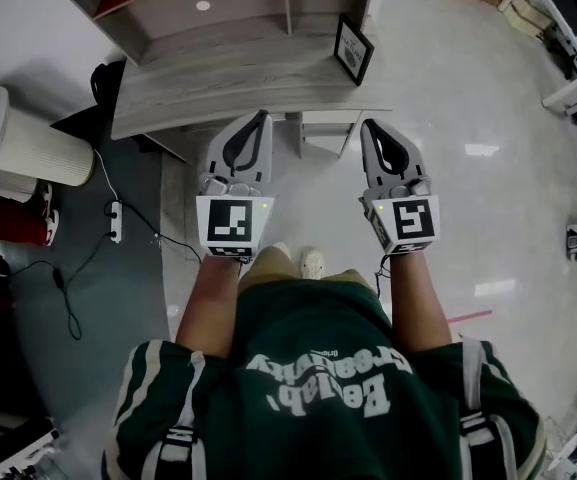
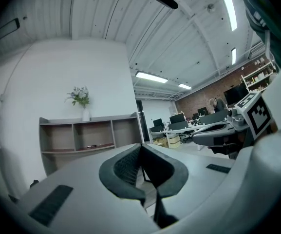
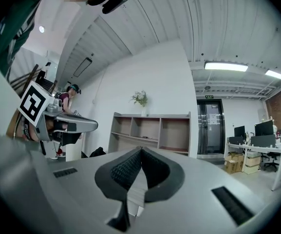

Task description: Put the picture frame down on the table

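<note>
The picture frame [image 1: 354, 48] stands upright at the right end of the grey table [image 1: 218, 88]. It is ahead of the right gripper [image 1: 368, 126], clear of its fingertips and touched by neither tool. The left gripper [image 1: 260, 118] is held alongside, pointing at the table's near edge. Both pairs of fingers are pressed together with nothing between them. Beyond the fingertips, an open shelf unit [image 3: 150, 128] stands against the wall with a small plant [image 3: 141, 100] on top.
</note>
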Demonstrator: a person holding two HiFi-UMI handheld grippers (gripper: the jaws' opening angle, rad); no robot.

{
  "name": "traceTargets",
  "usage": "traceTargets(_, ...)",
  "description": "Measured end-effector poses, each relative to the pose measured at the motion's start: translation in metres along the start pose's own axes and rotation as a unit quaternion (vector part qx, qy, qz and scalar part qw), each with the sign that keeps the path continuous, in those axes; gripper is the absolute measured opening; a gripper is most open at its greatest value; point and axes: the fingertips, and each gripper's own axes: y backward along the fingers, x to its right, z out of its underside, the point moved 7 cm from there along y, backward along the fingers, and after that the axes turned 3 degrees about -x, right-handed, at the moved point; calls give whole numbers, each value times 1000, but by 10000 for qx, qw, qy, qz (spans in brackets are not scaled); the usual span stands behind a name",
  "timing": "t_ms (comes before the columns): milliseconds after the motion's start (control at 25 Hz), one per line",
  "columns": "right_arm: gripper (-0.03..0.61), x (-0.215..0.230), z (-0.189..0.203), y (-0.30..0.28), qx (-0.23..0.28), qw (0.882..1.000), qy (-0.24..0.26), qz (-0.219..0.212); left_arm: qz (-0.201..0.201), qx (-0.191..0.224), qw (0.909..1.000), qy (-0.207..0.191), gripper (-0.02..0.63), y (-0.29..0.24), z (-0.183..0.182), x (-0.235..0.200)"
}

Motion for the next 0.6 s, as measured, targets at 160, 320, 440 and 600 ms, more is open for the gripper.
traceTargets(160,34,-4,-4,-4,-33,9999,115,-27,13,1,10000,7,18,1,0,-5)
traceTargets(320,34,-12,-7,-1,-86,9999,129,-74,68,-8,10000,4,18,8,-2,-3)
traceTargets(440,34,-16,-9,-3,-66,9997,197,-133,64,19,10000,58,18,10,-4,-5)
traceTargets(600,34,-16,-11,-2,-83,9997,157,-143,55,47,10000,62,18,12,-7,-6)
